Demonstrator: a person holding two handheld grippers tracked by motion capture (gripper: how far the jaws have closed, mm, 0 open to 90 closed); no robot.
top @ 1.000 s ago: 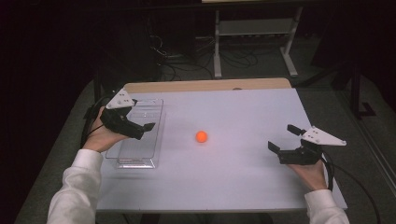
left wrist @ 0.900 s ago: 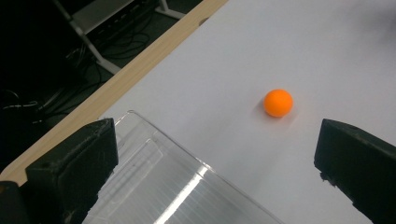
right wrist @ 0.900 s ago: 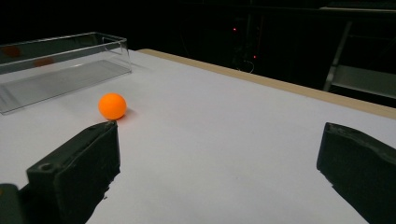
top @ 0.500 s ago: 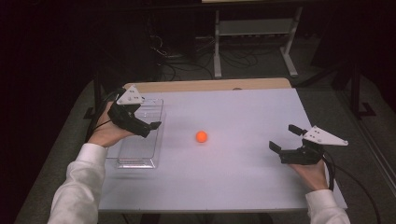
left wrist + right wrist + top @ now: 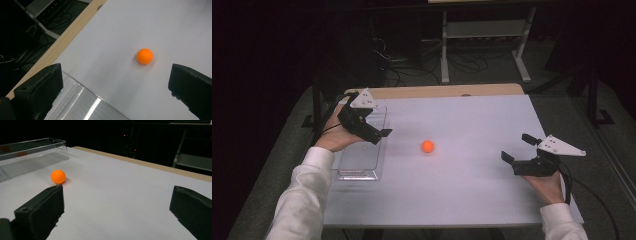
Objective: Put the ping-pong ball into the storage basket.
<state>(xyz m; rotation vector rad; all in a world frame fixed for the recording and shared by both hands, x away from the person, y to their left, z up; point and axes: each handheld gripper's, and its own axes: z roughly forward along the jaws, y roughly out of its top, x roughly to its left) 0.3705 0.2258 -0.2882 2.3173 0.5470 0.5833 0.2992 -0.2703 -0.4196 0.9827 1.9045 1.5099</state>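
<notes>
A small orange ball (image 5: 427, 146) rests on the white table near its middle. My left gripper (image 5: 381, 136) hovers open over the right wall of a clear plastic tray (image 5: 358, 170), a short way left of the ball. Its own view has the ball (image 5: 145, 56) ahead, between the wide-apart jaws and nearer the right one, with the tray's rim (image 5: 85, 102) below. My right gripper (image 5: 516, 147) stands open near the table's right side, empty, pointing left. Its view shows the ball (image 5: 58, 176) beyond the left jaw and the tray (image 5: 32, 155) farther back.
A wooden strip (image 5: 437, 92) runs along the table's far edge. Behind the table are a metal stand (image 5: 484, 35) and cables on the dark floor. White tabletop (image 5: 472, 120) lies open between the ball and the right gripper.
My left gripper has moved right and forward over the tray, closer to the ball. The right gripper and the ball have stayed where they were.
</notes>
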